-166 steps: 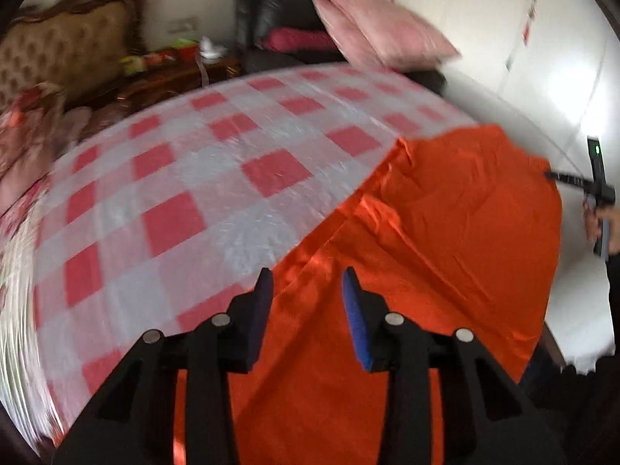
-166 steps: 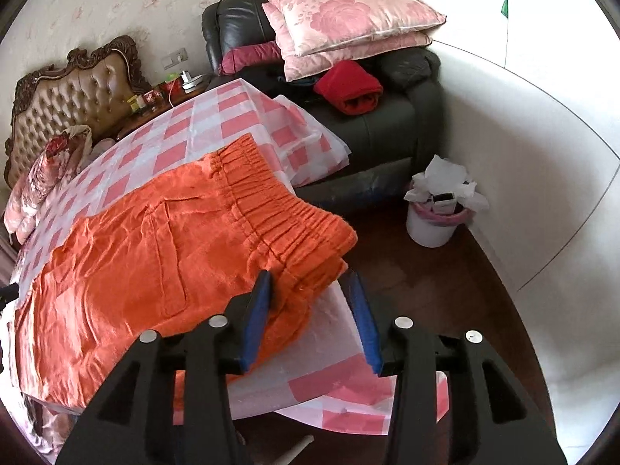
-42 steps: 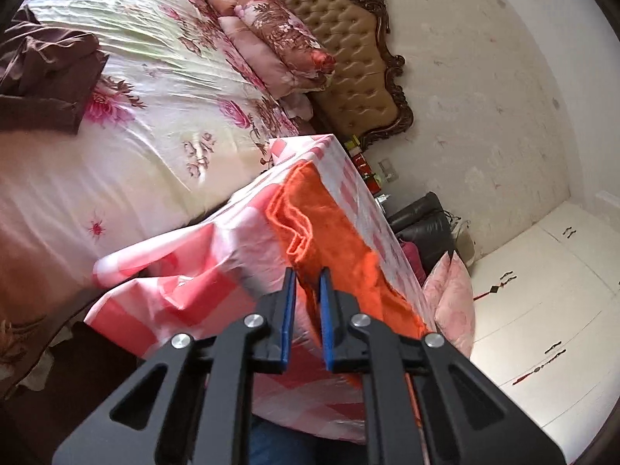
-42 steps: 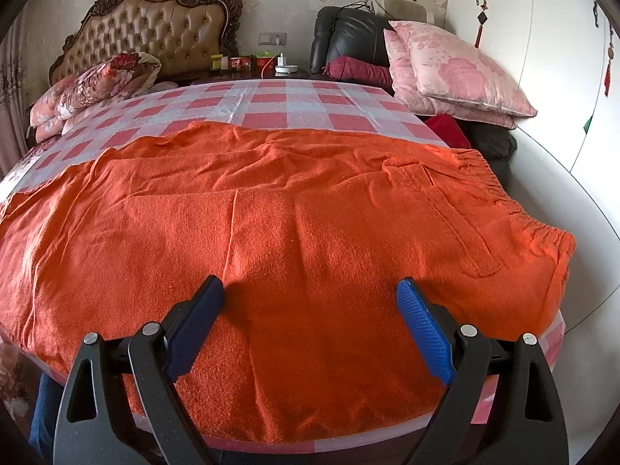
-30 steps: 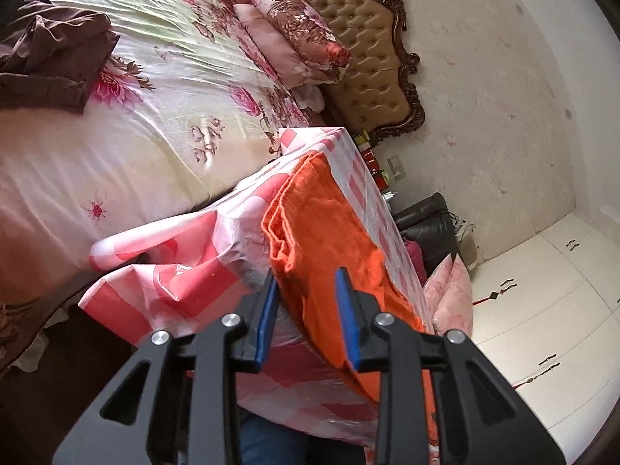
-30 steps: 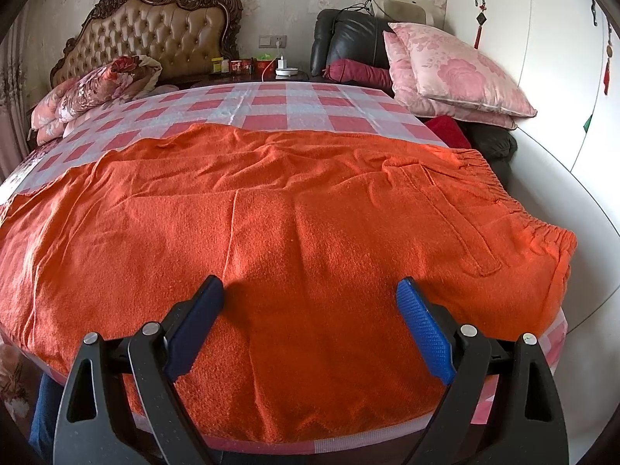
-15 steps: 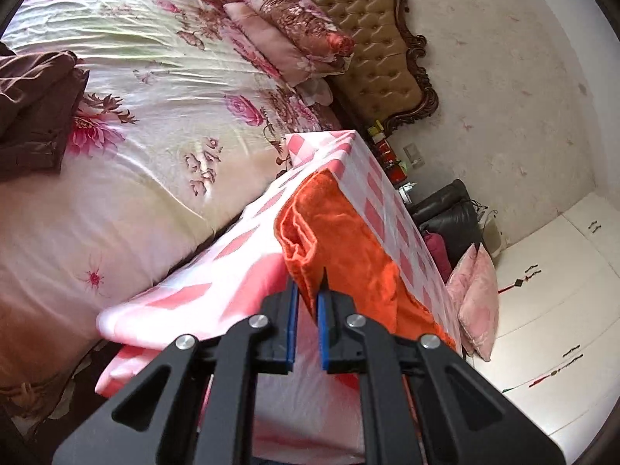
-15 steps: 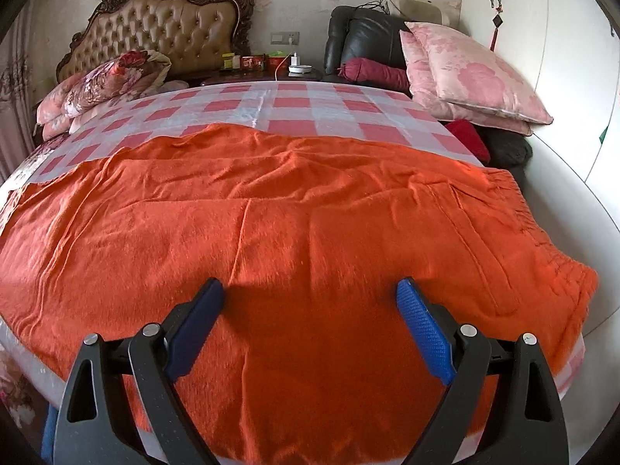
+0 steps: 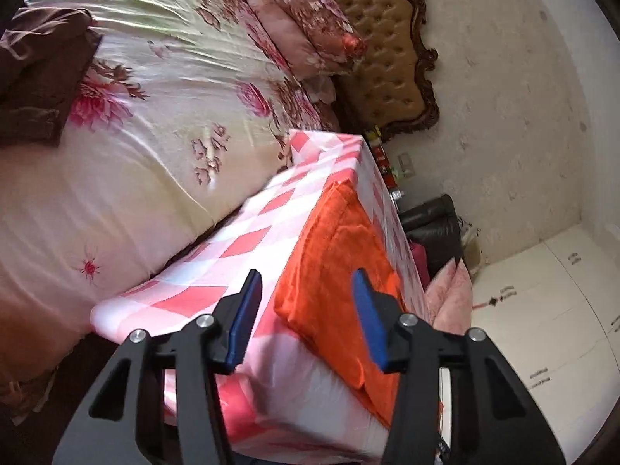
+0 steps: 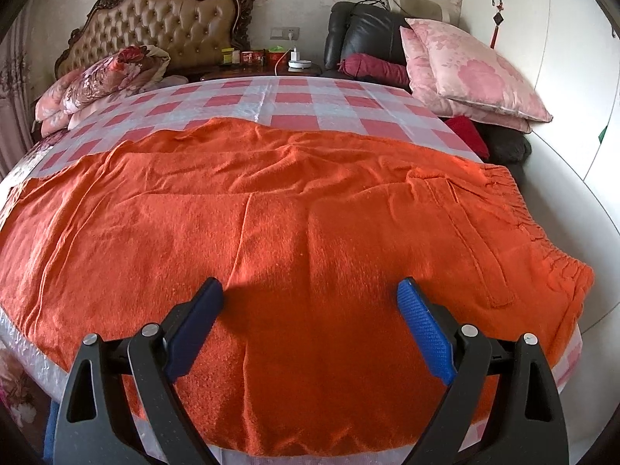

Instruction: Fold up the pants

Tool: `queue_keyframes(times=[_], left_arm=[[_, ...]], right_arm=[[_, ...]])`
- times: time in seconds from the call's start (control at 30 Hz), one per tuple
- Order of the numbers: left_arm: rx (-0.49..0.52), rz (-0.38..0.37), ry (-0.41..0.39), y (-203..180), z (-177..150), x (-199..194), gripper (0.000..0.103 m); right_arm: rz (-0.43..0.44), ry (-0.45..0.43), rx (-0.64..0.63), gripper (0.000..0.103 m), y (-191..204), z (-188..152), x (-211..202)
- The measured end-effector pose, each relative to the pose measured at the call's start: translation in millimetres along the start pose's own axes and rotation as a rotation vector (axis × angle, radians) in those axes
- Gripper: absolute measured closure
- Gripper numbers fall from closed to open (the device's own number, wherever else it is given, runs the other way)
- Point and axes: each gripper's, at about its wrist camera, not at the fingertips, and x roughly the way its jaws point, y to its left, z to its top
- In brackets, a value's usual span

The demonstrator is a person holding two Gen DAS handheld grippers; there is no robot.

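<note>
While both tongs, left [image 9: 306, 306] and right [image 10: 310, 317], stand open and hold nothing, orange pants [image 10: 294, 240] lie flat on the checkered tabletop [image 10: 294, 112].

A tufted headboard [image 10: 162, 23], a black leather armchair [image 10: 364, 35] and white wardrobe doors [image 10: 573, 58] are seen ahead against pale wallpaper.

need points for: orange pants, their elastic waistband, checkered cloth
orange pants [image 10: 271, 232], right wrist view, on the middle of the spread fabric.
elastic waistband [image 10: 542, 232], right wrist view, on the gathered edge at the right.
checkered cloth [image 10: 294, 97], right wrist view, on a bare red square beyond the pants.
</note>
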Motion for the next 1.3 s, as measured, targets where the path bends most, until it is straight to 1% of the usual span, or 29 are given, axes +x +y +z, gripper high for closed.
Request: queue_keyframes(times=[0.1,0.2,0.3,0.33,0.4,0.43,0.47,0.53,0.6,0.67,0.73,0.8,0.87,0.97,1.03,1.1,1.13,1.17,1.2,1.23,1.27,1.3], left_arm=[[0.021,-0.025,0.06,1.8,4.3,8.8,0.058],[0.028,-0.058,0.098,4.4,5.6,14.9,0.058],[0.033,-0.148,0.153,7.7,9.1,26.6,0.058],[0.04,-0.151,0.163,7.7,10.1,29.2,0.058],[0.094,-0.108,0.169,0.8,9.0,31.4,0.071],[0.138,-0.07,0.172,-4.6,8.2,31.9,0.073],[0.162,-0.045,0.174,-7.4,7.3,31.7,0.078],[0.2,0.002,0.171,-12.3,6.4,30.6,0.082],[0.212,0.003,0.151,-15.6,7.7,25.5,0.088],[0.236,-0.001,0.129,-23.4,9.1,18.3,0.09],[0.264,0.012,0.119,-32.8,9.8,14.0,0.091],[0.267,0.017,0.116,-39.3,12.5,11.8,0.092],[0.26,0.015,0.11,-41.0,15.5,9.3,0.092],[0.244,0.025,0.112,-39.7,19.2,10.2,0.092],[0.237,0.037,0.113,-36.1,18.2,9.8,0.092],[0.23,0.055,0.114,-30.9,15.6,9.1,0.092],[0.241,0.069,0.111,-30.7,13.4,9.4,0.092],[0.245,0.094,0.106,-30.3,11.7,8.8,0.089],[0.242,0.121,0.093,-29.5,11.2,7.7,0.076],[0.233,0.176,0.07,-28.0,11.9,4.2,0.066],[0.23,0.245,0.026,-29.2,12.6,-2.3,0.051],[0.248,0.272,-0.013,-35.1,12.9,-8.3,0.051]], right_arm=[[-0.003,0.001,-0.002,0.015,-0.1,0.5,0.2],[-0.006,0.003,-0.002,0.015,0.1,0.9,-0.2],[-0.008,0.0,0.001,0.015,0.4,0.9,-0.3],[-0.009,0.0,0.0,0.015,0.5,0.9,-0.3],[-0.008,0.001,0.001,0.015,0.5,0.8,-0.1],[-0.009,0.002,0.002,0.015,0.6,0.8,-0.1],[-0.01,0.002,0.003,0.015,0.5,0.7,-0.2],[-0.017,0.008,0.003,0.015,1.2,0.9,-0.2],[-0.028,0.014,-0.002,0.015,2.8,2.0,-0.3],[-0.041,0.006,-0.006,0.015,4.4,2.3,-4.8],[-0.052,-0.027,-0.015,0.015,5.5,3.6,-13.1],[-0.076,-0.058,-0.021,0.015,1.2,5.2,-22.3],[-0.094,-0.072,-0.003,0.015,-9.2,7.1,-27.8],[-0.126,-0.065,0.05,0.015,-39.7,9.3,-29.7],[-0.172,-0.051,0.092,0.015,-66.9,8.0,-27.4],[-0.231,-0.013,0.135,0.015,-97.3,1.9,-21.8],[-0.252,0.016,0.143,0.015,-107.6,-2.3,-17.8],[-0.25,0.051,0.143,0.015,-115.5,-6.4,-12.3],[-0.223,0.052,0.141,0.015,-121.1,-10.2,-11.7],[-0.222,0.033,0.123,0.015,-121.2,-12.7,-15.1],[-0.229,0.033,0.101,0.015,-119.1,-13.4,-16.2],[-0.245,0.033,0.085,0.015,-116.1,-13.3,-16.7]])
